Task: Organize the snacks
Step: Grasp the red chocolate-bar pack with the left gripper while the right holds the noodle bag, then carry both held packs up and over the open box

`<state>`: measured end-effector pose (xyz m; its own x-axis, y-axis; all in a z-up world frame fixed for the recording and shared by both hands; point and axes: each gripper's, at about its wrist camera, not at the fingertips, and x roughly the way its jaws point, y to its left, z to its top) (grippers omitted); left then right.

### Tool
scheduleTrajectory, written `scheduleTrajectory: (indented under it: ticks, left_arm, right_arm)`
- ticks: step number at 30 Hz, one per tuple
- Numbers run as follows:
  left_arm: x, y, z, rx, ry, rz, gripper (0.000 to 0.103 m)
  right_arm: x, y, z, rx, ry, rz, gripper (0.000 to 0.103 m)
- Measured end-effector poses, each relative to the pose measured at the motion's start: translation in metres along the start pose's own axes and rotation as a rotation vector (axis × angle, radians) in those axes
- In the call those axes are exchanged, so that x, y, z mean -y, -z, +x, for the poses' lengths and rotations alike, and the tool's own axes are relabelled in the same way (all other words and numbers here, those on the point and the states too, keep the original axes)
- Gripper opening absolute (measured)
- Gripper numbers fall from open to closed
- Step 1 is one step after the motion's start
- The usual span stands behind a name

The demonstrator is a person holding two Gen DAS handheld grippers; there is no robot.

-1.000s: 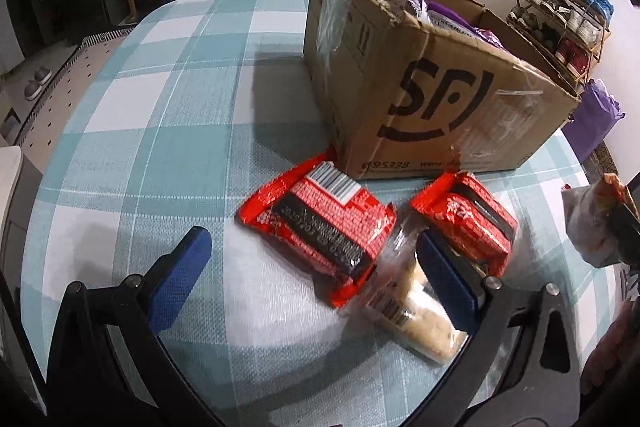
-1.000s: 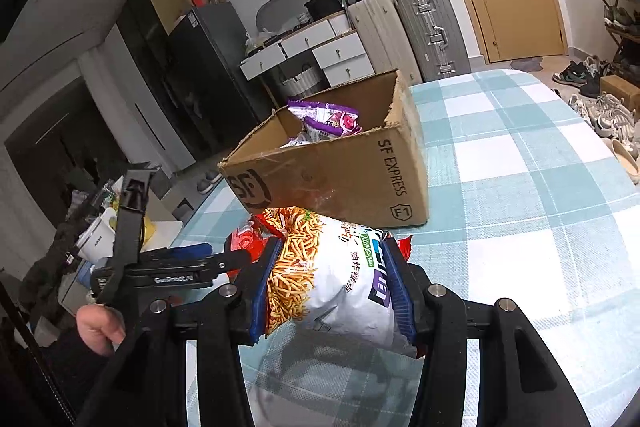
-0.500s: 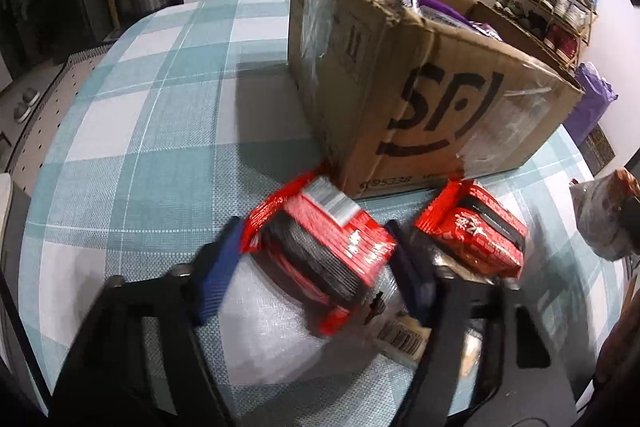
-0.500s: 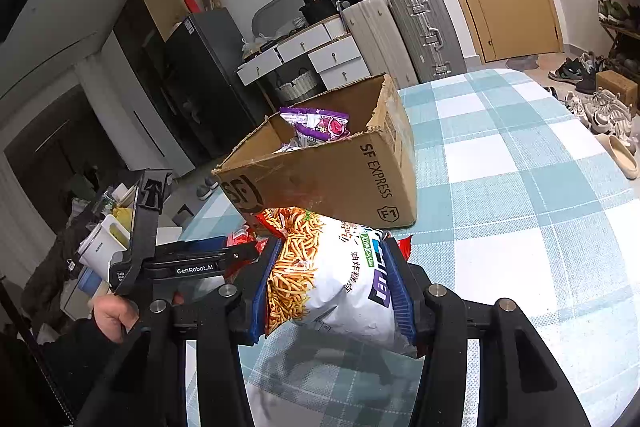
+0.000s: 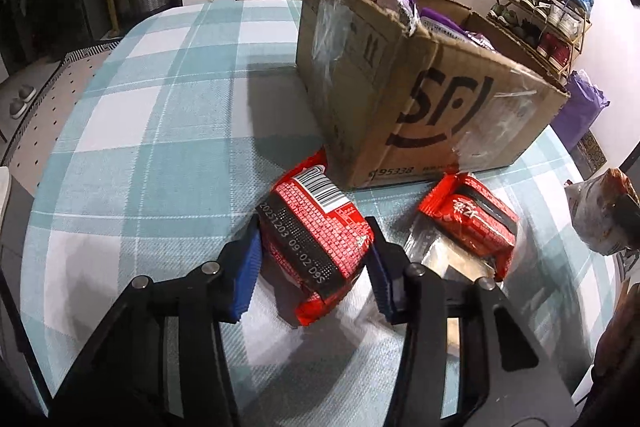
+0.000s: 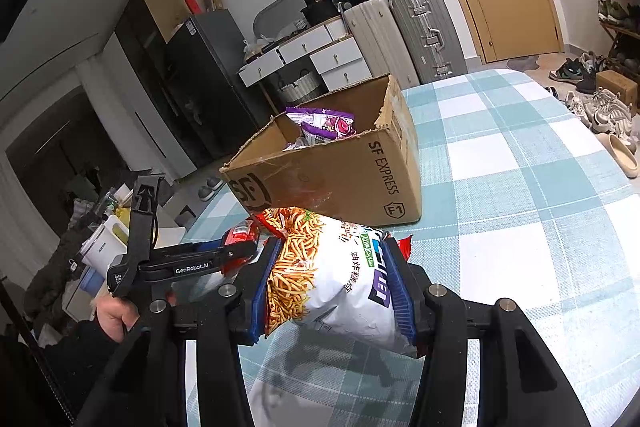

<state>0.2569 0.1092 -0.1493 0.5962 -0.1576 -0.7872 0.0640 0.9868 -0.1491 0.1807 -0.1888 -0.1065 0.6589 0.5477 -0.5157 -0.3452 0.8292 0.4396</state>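
Now: my left tool (image 5: 314, 261) closing on red snack packet (image 5: 316, 239), just before cardboard box (image 5: 424, 99) corner | right tool (image 6: 332, 291) clamped on noodle-snack bag (image 6: 340, 275), held above tabletop (image 6: 540, 207) | open checked cloth left, right of box

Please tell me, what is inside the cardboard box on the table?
Inside the cardboard box, purple snack packets show above the rim. The box walls hide everything lower down, so how many packets there are, and what lies under them, cannot be seen.
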Motion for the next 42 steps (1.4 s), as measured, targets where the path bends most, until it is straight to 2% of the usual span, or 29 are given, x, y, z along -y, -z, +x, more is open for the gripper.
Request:
scheduleTrajectory:
  ticks: [10, 17, 29, 33, 42]
  left_arm:
    - [0.004, 0.006, -0.044, 0.058, 0.007, 0.013, 0.045]
    - [0.010, 0.001, -0.082, 0.121, 0.047, 0.026, 0.045]
    - [0.039, -0.026, -0.148, 0.216, 0.096, 0.085, 0.045]
    - [0.047, -0.037, -0.158, 0.220, 0.131, 0.090, 0.045]
    - [0.071, -0.065, -0.170, 0.227, 0.137, 0.105, 0.045]
  right_arm:
    - [-0.015, -0.004, -0.010, 0.028, -0.007, -0.029, 0.050]
    - [-0.031, -0.013, -0.023, 0.057, -0.015, -0.062, 0.050]
    - [-0.062, -0.043, -0.048, 0.109, -0.042, -0.127, 0.050]
    - [-0.073, -0.056, -0.053, 0.120, -0.048, -0.158, 0.050]
    - [-0.088, -0.085, -0.056, 0.142, -0.057, -0.191, 0.050]
